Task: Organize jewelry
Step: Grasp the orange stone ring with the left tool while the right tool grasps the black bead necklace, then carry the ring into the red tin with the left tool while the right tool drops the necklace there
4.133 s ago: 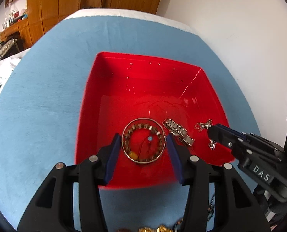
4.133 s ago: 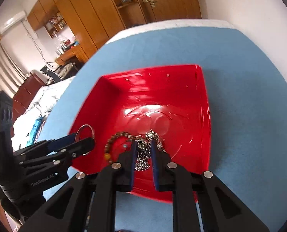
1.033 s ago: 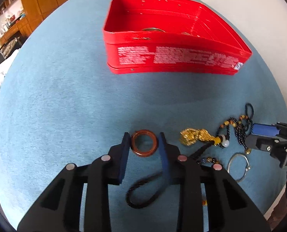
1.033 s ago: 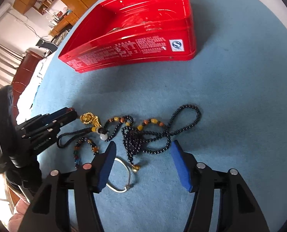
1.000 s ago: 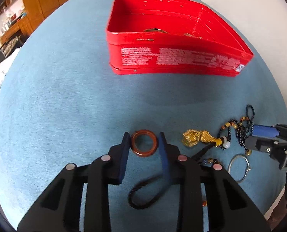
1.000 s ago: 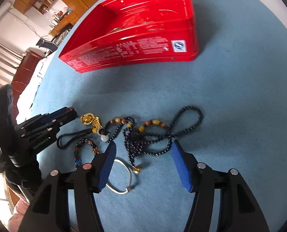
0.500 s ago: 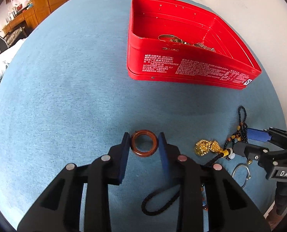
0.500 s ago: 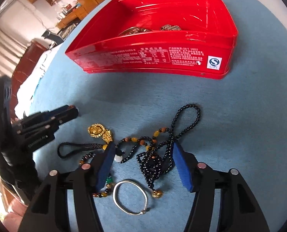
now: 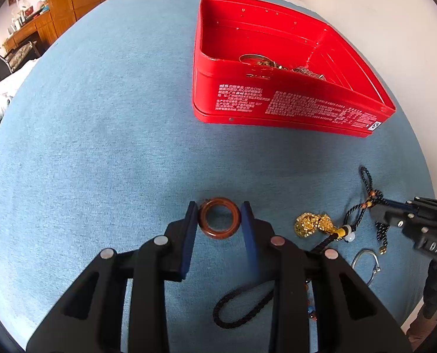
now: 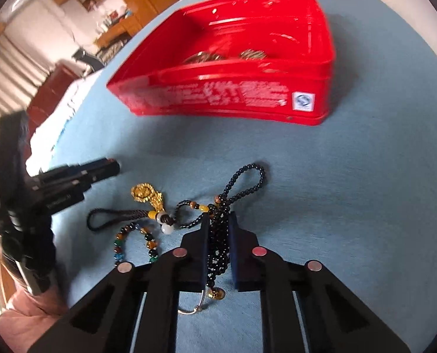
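My left gripper (image 9: pixel 218 209) is shut on a brown ring (image 9: pixel 218 234), held flat between the blue pads just over the blue cloth (image 9: pixel 100 147). A red tin box (image 9: pixel 277 103) sits beyond it to the right, with jewelry inside. My right gripper (image 10: pixel 219 219) has its jaws closing tight on a black bead necklace (image 10: pixel 218 247), whose bunched strands are pinched between the pads while its loop lies ahead on the cloth. In the left wrist view the right gripper (image 9: pixel 388 214) shows at the right edge. The right wrist view has the left gripper (image 10: pixel 112 167) at its left.
A gold pendant (image 10: pixel 145 192) on a black cord (image 10: pixel 112 217), a multicoloured bead bracelet (image 10: pixel 121 244) and a thin silver bangle (image 9: pixel 365 264) lie between the grippers. The red box (image 10: pixel 218 94) stands ahead of the right gripper. White wall borders the cloth on the right.
The right gripper's jaws went from wide apart to closed on the black beads. The left gripper keeps the brown ring, and the red box has slid rightward in its view.
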